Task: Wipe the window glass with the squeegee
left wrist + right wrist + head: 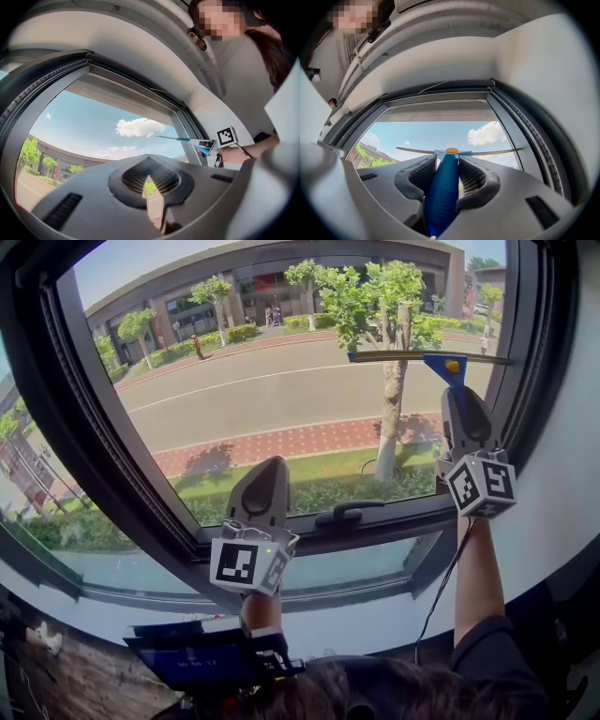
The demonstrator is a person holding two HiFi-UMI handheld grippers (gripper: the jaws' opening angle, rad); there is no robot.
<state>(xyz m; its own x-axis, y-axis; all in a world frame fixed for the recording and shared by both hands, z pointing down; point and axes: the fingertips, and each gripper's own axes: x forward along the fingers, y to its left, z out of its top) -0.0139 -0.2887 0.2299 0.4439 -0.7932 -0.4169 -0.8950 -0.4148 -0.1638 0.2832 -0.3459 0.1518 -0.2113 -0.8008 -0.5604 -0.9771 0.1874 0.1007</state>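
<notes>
One squeegee (440,192) clamped in right gripper (447,161) at window glass (281,381), left gripper (149,180) closed, latch (349,515) only in head view.

A tree (391,399) rises from a grass verge (281,476) beside a red brick path (281,442). Farther off, a road (281,381) fronts a curved building (281,268). A black handle (347,515) lies on the near frame (394,521). A white cloud (139,127) hangs overhead.

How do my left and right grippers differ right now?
The left gripper is shut on nothing; the right gripper is shut on the squeegee handle. The left sits low by the bottom frame; the right is higher, at the right side of the glass. Both point toward the glass.
</notes>
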